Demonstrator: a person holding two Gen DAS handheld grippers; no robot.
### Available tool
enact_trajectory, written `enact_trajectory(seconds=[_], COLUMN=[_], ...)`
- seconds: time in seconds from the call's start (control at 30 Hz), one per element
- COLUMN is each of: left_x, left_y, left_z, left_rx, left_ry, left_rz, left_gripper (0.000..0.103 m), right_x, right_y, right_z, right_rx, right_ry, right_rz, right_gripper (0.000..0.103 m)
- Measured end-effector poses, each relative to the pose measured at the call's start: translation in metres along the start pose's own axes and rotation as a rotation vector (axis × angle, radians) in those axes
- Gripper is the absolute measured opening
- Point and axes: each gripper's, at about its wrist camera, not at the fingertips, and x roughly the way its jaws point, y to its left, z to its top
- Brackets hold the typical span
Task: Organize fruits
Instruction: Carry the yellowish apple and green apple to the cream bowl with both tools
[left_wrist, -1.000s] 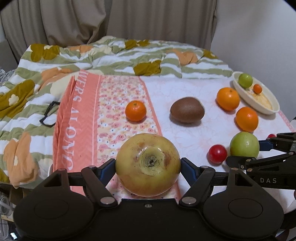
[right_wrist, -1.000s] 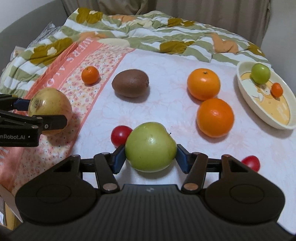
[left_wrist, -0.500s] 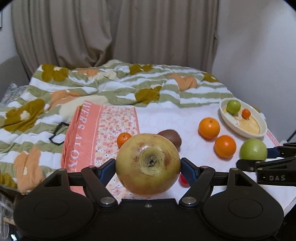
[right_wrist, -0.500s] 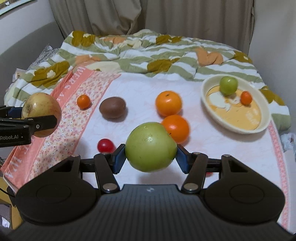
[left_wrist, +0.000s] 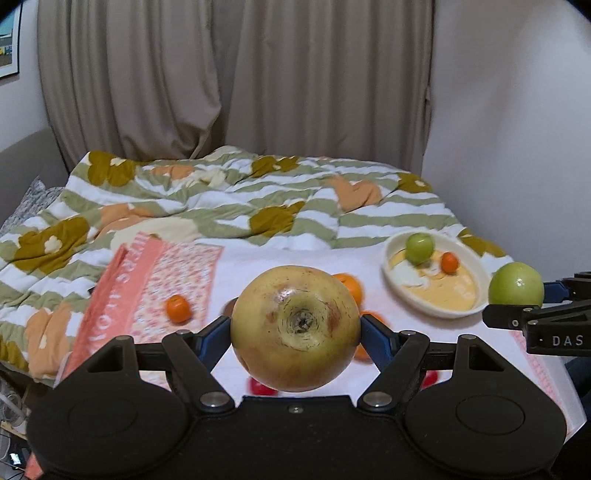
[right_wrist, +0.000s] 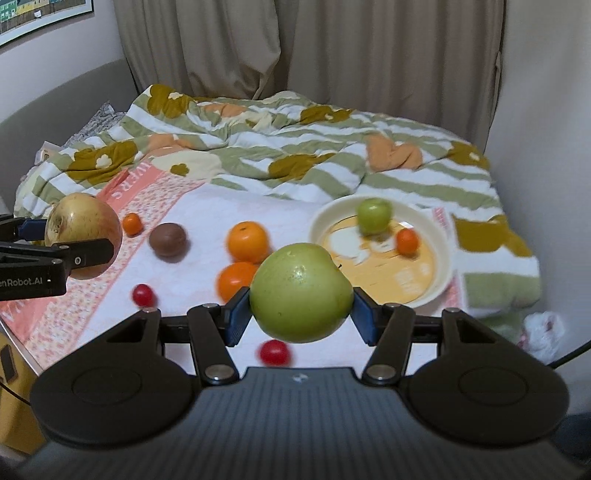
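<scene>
My left gripper (left_wrist: 295, 328) is shut on a yellow-brown apple (left_wrist: 295, 326), held in the air above the bed; the same apple (right_wrist: 83, 234) shows at the left of the right wrist view. My right gripper (right_wrist: 301, 314) is shut on a green apple (right_wrist: 301, 291), also lifted, seen at the right edge of the left wrist view as the green apple (left_wrist: 515, 284). A cream bowl (right_wrist: 325, 221) at the right holds a small green apple (right_wrist: 373, 215) and a small orange (right_wrist: 406, 240). Two oranges (right_wrist: 247, 242), a kiwi (right_wrist: 168, 240), a mandarin (right_wrist: 132, 223) and red tomatoes (right_wrist: 143, 294) lie on the cloth.
The fruit lies on a white and pink flowered cloth (right_wrist: 207, 206) over a bed. A crumpled striped quilt (right_wrist: 277, 147) fills the far side. Curtains (right_wrist: 295, 48) and a wall stand behind, and the bed's near edge drops off at the lower left.
Both grippers have risen and pulled back from the cloth with their apples, so the fruit and bowl look smaller and farther below. The grips are unchanged.
</scene>
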Motion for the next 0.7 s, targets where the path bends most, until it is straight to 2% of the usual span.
enact_trajectory(seconds=[0.27,0.7], left_x=[0.024,0.113], left_y=[-0.058,-0.112], left_z=[0.019,0.058], left_rx=[0.016,0.107], left_ry=[0.013,0.073], left_rz=[-0.068,-0.162], left_gripper=[0.079,0.079], right_x=[0.001,0.045], right_y=[-0.059,-0.121], right_z=[0.013,0.028], right_rx=[-0.007,0.090], right_ry=[-0.006,0.025], right_rz=[-0.034,-0.094], right_gripper=[0.073,0.073])
